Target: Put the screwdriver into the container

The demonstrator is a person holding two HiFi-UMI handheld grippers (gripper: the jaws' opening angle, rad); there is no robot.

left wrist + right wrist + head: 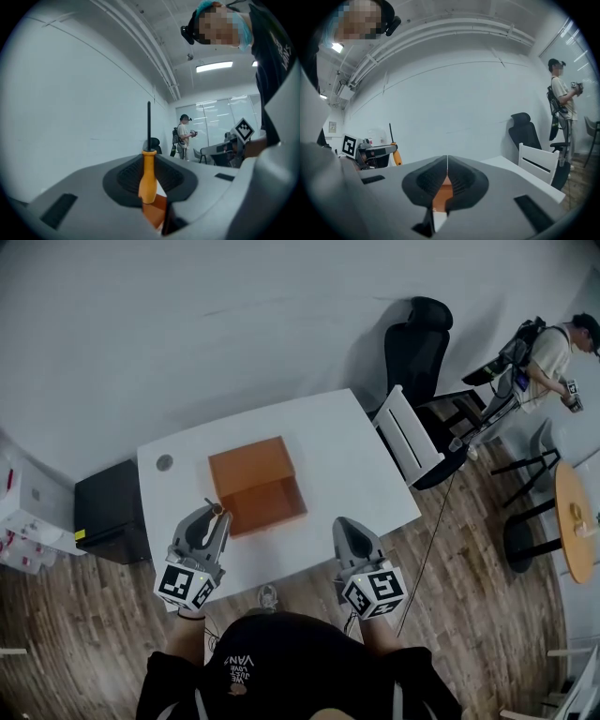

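Screwdriver (148, 174) upright in the left claw (214, 515), just at the lower-left corner of the orange container (258, 486).

The left claw's jaws clamp the orange handle, with the black shaft pointing up. The right claw (447, 161), at lower centre of the head view, has its jaws pressed together on nothing. The open container sits on a white counter (356, 456). A black cabinet (111, 512) stands at the counter's left and a white chair (408, 432) and black office chair (417, 348) at its right. Wood-plank floor (75, 634) runs below, and a person (548, 352) stands at upper right.
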